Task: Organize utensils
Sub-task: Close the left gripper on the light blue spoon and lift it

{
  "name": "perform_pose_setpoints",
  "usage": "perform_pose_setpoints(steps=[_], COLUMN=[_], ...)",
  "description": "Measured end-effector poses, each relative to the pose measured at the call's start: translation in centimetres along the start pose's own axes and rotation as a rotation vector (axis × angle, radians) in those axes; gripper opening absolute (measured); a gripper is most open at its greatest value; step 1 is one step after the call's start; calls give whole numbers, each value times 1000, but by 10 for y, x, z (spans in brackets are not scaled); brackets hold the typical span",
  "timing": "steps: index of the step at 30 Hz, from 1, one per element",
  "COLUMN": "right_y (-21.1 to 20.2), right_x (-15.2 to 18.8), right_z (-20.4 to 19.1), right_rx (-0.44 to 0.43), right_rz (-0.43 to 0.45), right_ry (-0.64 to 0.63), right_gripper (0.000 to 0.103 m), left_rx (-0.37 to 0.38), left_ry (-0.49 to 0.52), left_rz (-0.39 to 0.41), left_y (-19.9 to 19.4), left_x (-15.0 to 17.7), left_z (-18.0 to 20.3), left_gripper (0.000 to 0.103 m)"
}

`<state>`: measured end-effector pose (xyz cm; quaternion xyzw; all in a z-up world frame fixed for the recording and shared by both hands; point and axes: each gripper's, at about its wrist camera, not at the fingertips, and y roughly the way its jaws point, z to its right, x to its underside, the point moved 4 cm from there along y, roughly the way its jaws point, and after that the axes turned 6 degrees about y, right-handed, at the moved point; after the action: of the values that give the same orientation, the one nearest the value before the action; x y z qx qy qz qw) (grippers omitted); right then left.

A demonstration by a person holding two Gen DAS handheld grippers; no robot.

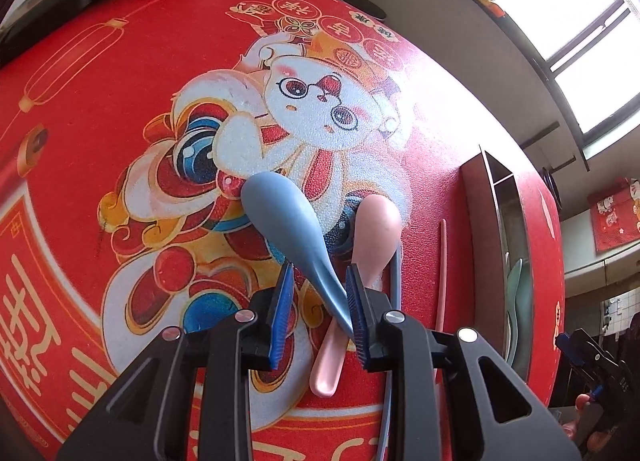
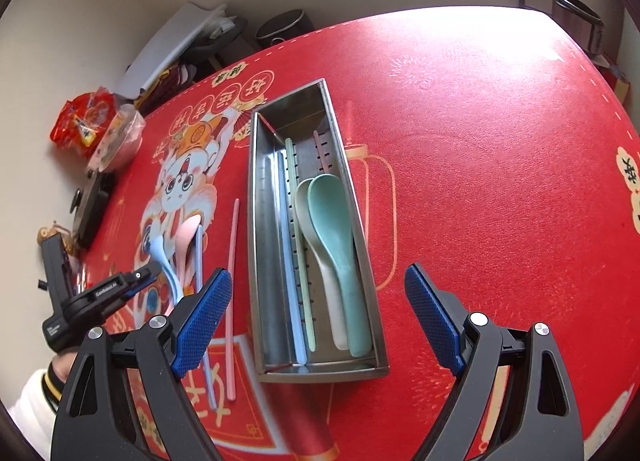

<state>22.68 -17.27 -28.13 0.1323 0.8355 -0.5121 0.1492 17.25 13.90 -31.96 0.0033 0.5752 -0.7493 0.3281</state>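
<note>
On the left of the desk (image 2: 480,141), with its red printed mat, we see the blue spoon (image 1: 288,221) lying bowl-down over the cartoon figure, its handle running back between the jaws of our left gripper (image 1: 320,297). The right pad touches the handle; the left pad stands clear, so we read this gripper as partly open around the spoon, not yet clamped. The spoon looks like light, stiff, smooth plastic (likely slippery under rubber pads), so we judge the narrow neck just behind the bowl the best place to pinch, where it will not swing. Just beside it lies the pink spoon (image 1: 376,229), its handle passing under the blue one, then a blue chopstick (image 2: 199,261) and a pink chopstick (image 2: 233,261). Further right sits the steel tray (image 2: 256,221), already holding a green spoon (image 2: 332,221), a cream one and chopsticks. Our right gripper (image 2: 318,313) hovers tilted down above the tray's near end, jaws wide and empty.
</note>
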Motion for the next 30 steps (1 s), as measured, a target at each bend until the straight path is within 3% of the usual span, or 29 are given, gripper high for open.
perform_pose_setpoints(steps=[21,25,30], right_y=[0,-1,-1], right_x=[-2,-2,-2], right_z=[4,4,4], right_rx=[17,17,14], right_rz=[-4,-1,2], right_ry=[0,5,9], right_gripper=[85,85,85], left_rx=[-32,-25,-4], left_ry=[12,39,83], left_rz=[13,2,3], left_y=[15,16,11], left_x=[-7,-6,-3], left_z=[-1,3,12], left_gripper=[25,11,6])
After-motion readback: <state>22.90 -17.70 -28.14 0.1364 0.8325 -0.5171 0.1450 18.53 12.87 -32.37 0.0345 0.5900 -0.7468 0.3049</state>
